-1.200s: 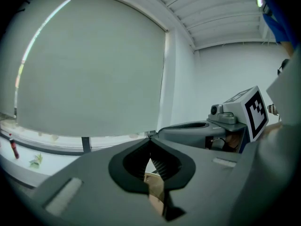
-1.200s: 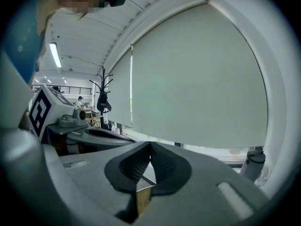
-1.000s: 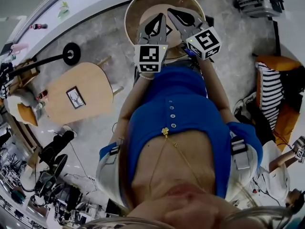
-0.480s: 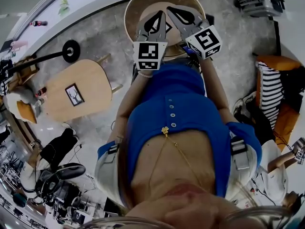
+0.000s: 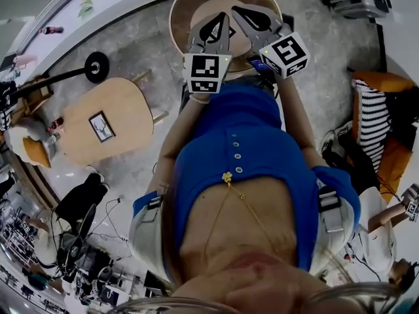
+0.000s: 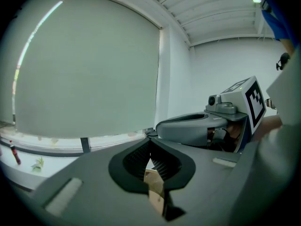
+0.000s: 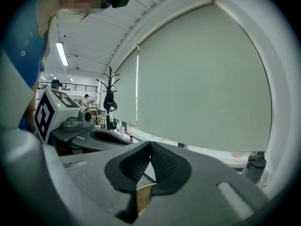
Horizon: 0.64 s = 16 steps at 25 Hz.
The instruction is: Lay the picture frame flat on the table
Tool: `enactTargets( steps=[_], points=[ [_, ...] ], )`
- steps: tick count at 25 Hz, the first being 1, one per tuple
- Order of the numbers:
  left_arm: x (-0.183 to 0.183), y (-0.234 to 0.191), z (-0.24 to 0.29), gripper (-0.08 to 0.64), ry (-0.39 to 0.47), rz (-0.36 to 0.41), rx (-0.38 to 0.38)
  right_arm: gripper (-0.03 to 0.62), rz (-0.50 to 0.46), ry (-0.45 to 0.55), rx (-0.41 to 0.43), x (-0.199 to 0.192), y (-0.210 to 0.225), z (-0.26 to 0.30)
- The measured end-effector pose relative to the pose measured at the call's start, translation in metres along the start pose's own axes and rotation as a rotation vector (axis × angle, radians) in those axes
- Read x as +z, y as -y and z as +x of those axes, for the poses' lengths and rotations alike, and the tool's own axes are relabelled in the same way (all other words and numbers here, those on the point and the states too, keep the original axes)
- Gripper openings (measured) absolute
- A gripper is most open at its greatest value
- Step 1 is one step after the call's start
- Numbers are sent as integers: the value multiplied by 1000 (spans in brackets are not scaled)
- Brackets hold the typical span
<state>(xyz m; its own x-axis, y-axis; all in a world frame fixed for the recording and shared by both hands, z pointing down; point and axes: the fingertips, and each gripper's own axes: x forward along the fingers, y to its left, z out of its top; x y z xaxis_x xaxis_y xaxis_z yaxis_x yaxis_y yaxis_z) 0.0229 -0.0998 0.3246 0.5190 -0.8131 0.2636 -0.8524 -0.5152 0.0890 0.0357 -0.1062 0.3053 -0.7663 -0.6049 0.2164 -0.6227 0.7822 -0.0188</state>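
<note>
On the oval wooden desk (image 5: pixel 127 106) at the left of the head view, the picture frame (image 5: pixel 101 125) shows its whole face to the camera above. It looks to lie flat on the wood, near the middle and clear of the edges. From this height a slight lean cannot be ruled out.

Both tools are well apart from it. The left gripper (image 5: pixel 219 25) and the right gripper (image 5: pixel 243 15) hang side by side in front of the person's chest, over a round table (image 5: pixel 186 8) with a raised rim. Each gripper's own view shows its fingers (image 6: pixel 164 166) pressed together at the tips with nothing pinched. Only a sliver of wood shows through the gap behind the tips. The right pair (image 7: pixel 164 166) is closed in the same way.

So the scene fits two readings. Either the frame is down and the hands are resting, or it is propped a little and the hands are about to go to it.

In either case, the sound course is to hold both grippers level and steady and keep them off the round table's rim. Any reach toward the desk should swing wide of the black stand (image 5: pixel 98 72) beside it. Any touch on the frame should take its edge, not the glass.
</note>
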Motion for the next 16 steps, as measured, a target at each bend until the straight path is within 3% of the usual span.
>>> enactTargets(
  steps=[16],
  points=[
    [-14, 7, -10, -3, -40, -7, -32, 2, 36, -22, 9, -7, -10, -3]
  ],
)
